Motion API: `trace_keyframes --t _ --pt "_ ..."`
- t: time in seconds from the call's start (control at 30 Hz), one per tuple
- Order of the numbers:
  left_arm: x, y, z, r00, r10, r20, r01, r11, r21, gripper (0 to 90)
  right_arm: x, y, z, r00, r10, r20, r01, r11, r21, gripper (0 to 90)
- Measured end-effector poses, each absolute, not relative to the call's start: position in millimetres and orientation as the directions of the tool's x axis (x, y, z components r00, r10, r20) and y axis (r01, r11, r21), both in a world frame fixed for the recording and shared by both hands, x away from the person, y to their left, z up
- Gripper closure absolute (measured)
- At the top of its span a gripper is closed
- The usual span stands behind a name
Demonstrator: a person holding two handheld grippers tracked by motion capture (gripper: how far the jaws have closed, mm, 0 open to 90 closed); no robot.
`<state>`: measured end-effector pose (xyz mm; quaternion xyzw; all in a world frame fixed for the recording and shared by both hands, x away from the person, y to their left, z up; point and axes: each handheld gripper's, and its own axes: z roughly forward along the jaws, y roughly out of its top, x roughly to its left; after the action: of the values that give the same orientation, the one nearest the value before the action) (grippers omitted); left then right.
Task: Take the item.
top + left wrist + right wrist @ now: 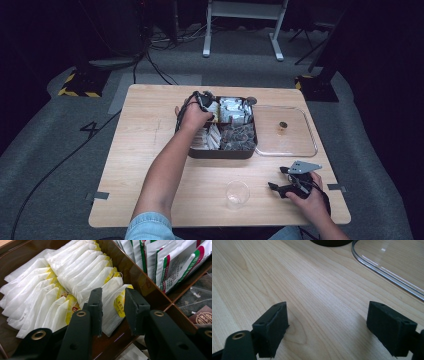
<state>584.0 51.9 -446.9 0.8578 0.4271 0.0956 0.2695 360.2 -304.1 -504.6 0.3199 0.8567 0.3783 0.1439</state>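
Box (pixel 197 151): dark, compartmented, mid-table (pixel 150 150). Tea bags (pixel 62 277): white with yellow tags, packed upright in the box's left rear compartment; sachets (pixel 170 262) in the next one.

Left gripper (pixel 113 311): lowered into the tea-bag compartment, jaws either side of the end tea bag (pixel 112 312), narrowly apart, a gap visible at the right jaw; not yet clamped.

Right gripper (pixel 327 327): low over bare table, jaws wide apart, nothing between them, beside the clear tray (pixel 387 272).

Cup (pixel 237 194): clear, near the front edge.
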Motion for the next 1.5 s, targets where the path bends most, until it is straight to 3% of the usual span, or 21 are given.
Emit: trace_keyframes --t 0.17,0.4,0.5,1.5 --pt "584 50 -447 0.616 0.786 -0.051 0.686 -0.504 0.525 66.9 360 -304 -505 -0.754 0.657 -0.004 0.439 0.509 0.74 17.8" --pt "584 54 -450 0.639 0.769 -0.03 0.679 -0.544 0.493 86.4 360 -304 -505 -0.754 0.657 -0.005 0.439 0.509 0.74 17.8" --pt "583 55 -449 0.641 0.767 -0.011 0.676 -0.558 0.482 89.6 360 -304 -505 -0.754 0.657 -0.004 0.439 0.509 0.74 17.8" --pt "563 76 -397 0.674 0.733 -0.091 0.591 -0.462 0.661 90.0 360 -304 -505 -0.754 0.657 -0.004 0.44 0.509 0.74 17.8"
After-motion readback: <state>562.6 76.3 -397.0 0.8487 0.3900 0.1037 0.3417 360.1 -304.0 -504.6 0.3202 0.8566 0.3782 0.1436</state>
